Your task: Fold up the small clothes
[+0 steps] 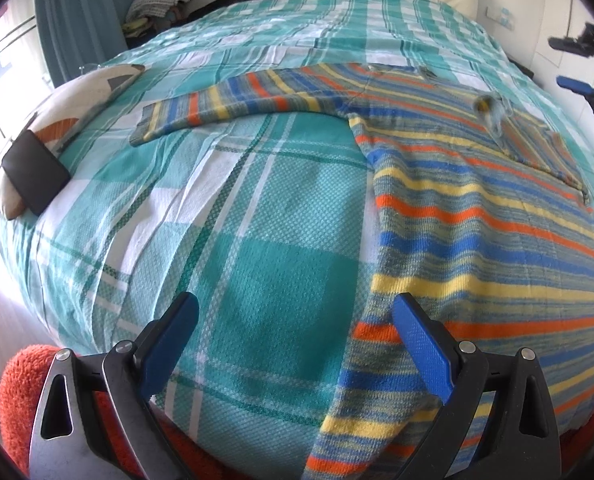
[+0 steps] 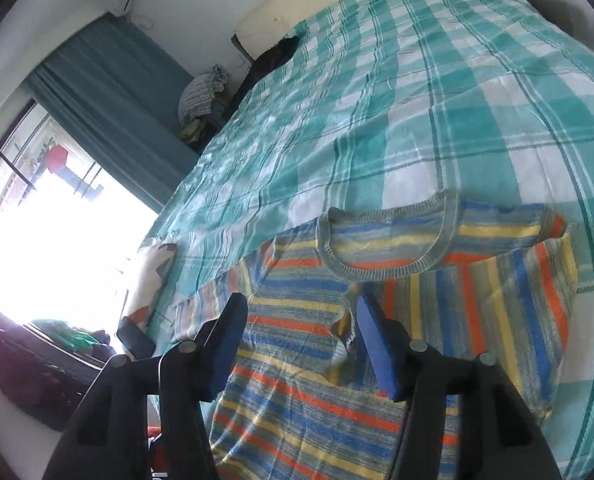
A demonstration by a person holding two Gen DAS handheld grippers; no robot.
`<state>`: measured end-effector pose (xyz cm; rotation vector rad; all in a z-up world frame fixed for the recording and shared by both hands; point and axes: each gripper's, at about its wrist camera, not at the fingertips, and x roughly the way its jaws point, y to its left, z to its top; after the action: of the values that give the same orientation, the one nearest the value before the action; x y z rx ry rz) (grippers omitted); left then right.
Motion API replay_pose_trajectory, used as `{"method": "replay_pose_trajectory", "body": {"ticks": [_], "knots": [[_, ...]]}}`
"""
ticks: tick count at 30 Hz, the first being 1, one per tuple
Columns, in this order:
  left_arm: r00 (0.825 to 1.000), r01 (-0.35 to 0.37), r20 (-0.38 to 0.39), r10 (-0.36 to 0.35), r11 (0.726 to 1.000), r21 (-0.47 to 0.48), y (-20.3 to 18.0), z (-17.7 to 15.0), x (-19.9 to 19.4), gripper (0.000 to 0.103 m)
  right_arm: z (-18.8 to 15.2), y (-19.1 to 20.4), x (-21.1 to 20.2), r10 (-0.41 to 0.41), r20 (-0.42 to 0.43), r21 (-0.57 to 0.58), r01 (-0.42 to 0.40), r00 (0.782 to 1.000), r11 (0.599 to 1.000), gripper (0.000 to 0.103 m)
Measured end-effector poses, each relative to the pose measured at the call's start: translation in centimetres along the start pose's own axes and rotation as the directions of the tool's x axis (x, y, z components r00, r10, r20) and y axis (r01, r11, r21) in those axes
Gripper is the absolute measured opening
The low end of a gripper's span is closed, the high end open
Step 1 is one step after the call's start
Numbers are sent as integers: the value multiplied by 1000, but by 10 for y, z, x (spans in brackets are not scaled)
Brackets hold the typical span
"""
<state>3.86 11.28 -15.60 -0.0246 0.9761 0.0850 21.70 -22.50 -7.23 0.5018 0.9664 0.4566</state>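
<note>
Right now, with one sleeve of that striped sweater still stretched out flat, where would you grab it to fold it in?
Probably at the cuff of the outstretched sleeve, coming from its free end. That sleeve lies flat on the checked bedspread with bare cloth around it, so the open left gripper could pinch the cuff edge and carry it across the striped sweater.

Striped knit sweater (image 1: 477, 216) in blue, yellow, orange, flat on the bed, one sleeve out toward 10 o'clock, other sleeve folded across the chest

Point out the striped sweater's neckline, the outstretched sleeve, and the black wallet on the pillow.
Sweater neckline (image 2: 385, 272): right wrist view, ribbed front collar edge.
Outstretched sleeve (image 1: 233, 104): left wrist view, mid-sleeve.
Black wallet (image 1: 35, 172): left wrist view, flat top face.
</note>
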Motion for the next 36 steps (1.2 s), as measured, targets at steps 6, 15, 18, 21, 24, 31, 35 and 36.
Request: {"method": "replay_pose_trajectory", "body": {"ticks": [6,15,18,21,24,31,35,36], "knots": [[1000,15,-13,-15,1000,-9,-3,1,4,98,-2,-57,-19,-98,-64,73,102,993,992,57],[1000,-3,-14,4,999,35,-9,-3,5,98,-45,-127,-18,-493,-132,-9,496,860,868,28],[1000,6,-10,-6,1000,21,-8,-2,2,98,-61,-110,-48,-427,-50,-38,426,903,904,37],[999,53,0,-53,998,15,-15,6,-1,98,-91,-97,-73,-521,78,-133,527,850,839,60],[994,105,29,-107,993,61,-36,28,-2,98,-117,-119,-93,-620,145,-90,635,771,768,67],[984,73,162,-72,997,1,-82,98,38,103,-142,-181,-105,-739,168,41,745,652,666,89],[997,80,5,-81,994,74,-100,97,110,103,-143,-189,-101,-751,166,62,754,639,654,100],[995,89,30,-91,994,62,-97,97,104,103,-142,-191,-100,-747,163,62,749,644,659,100]]}}
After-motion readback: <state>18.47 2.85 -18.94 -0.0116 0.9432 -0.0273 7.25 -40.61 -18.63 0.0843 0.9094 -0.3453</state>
